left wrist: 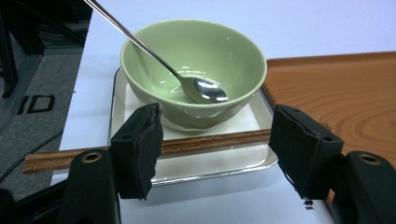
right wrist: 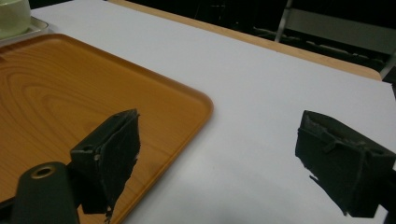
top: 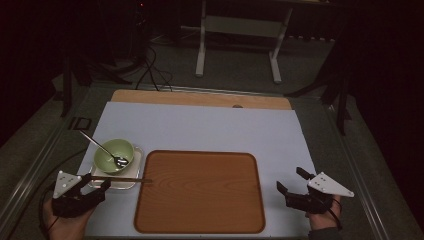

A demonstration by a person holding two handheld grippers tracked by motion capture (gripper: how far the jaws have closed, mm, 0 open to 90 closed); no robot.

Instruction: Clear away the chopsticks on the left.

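Three cameras: one fixed overhead, one riding on each tool.

The high view looks forward and down from the person's side, taking in the whole tabletop from some way off. The left gripper view sits low and close, facing the green bowl on its white tray between the left tool's jaws. The right gripper view skims low across the wooden tray, which all three views share.
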